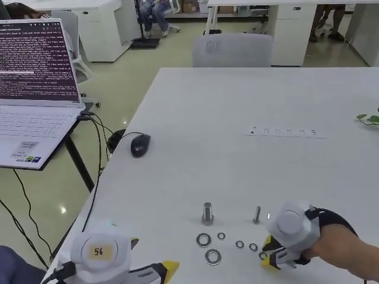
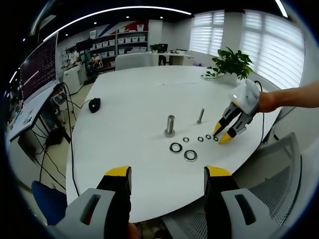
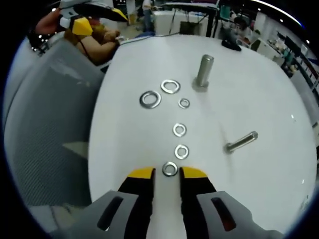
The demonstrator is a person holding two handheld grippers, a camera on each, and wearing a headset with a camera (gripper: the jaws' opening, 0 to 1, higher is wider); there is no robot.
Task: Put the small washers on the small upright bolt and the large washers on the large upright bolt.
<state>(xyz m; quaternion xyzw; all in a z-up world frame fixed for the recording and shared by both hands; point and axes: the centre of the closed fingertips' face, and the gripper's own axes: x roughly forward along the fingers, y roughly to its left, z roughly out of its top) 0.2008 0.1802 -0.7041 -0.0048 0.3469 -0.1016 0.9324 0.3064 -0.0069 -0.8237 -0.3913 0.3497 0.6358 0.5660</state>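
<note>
Right gripper (image 3: 167,173) narrowly parted astride small washer (image 3: 170,169); left gripper (image 2: 168,172) wide apart, over table edge (image 2: 159,211)

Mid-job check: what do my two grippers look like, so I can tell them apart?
Both have pale grey bodies and black jaws with yellow tips. The left gripper carries a round cap with a yellow label reading 56. The right gripper has a plain white cap, and a black strap wraps that hand.
</note>
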